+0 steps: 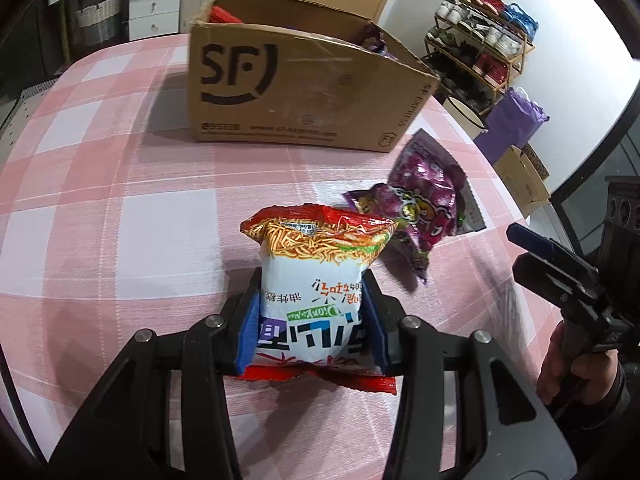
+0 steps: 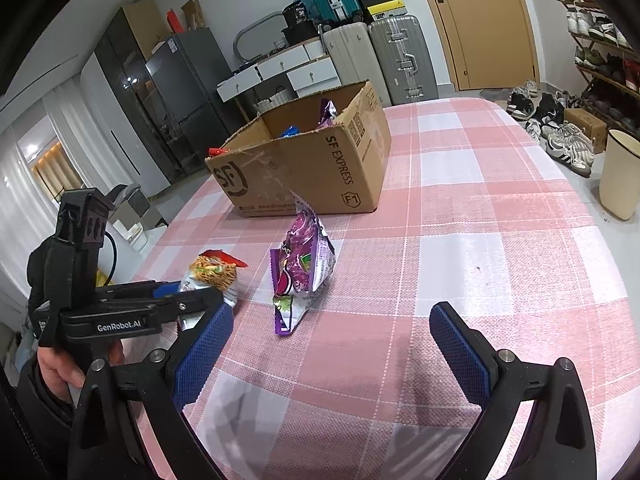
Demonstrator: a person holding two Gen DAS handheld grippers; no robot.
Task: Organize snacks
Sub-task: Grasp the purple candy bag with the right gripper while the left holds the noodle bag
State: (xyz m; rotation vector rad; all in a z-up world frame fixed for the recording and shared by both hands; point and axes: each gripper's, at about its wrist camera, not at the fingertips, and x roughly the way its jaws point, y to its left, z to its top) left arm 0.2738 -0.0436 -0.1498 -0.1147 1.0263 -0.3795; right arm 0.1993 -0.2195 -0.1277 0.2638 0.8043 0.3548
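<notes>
My left gripper (image 1: 312, 312) is shut on a white and red noodle snack packet (image 1: 316, 280), held just above the pink checked tablecloth; it also shows in the right wrist view (image 2: 212, 276). Purple snack packets (image 1: 424, 208) lie just right of it, also seen in the right wrist view (image 2: 302, 264). An open SF cardboard box (image 1: 296, 92) stands behind, with several packets inside (image 2: 326, 114). My right gripper (image 2: 332, 344) is open and empty, low over the cloth, in front of the purple packets.
The table (image 2: 480, 208) carries a pink and white checked cloth. Its right edge drops to a floor with a cream bin (image 2: 622, 174), shoes and a shoe rack (image 1: 484, 44). Suitcases and drawers stand behind the box.
</notes>
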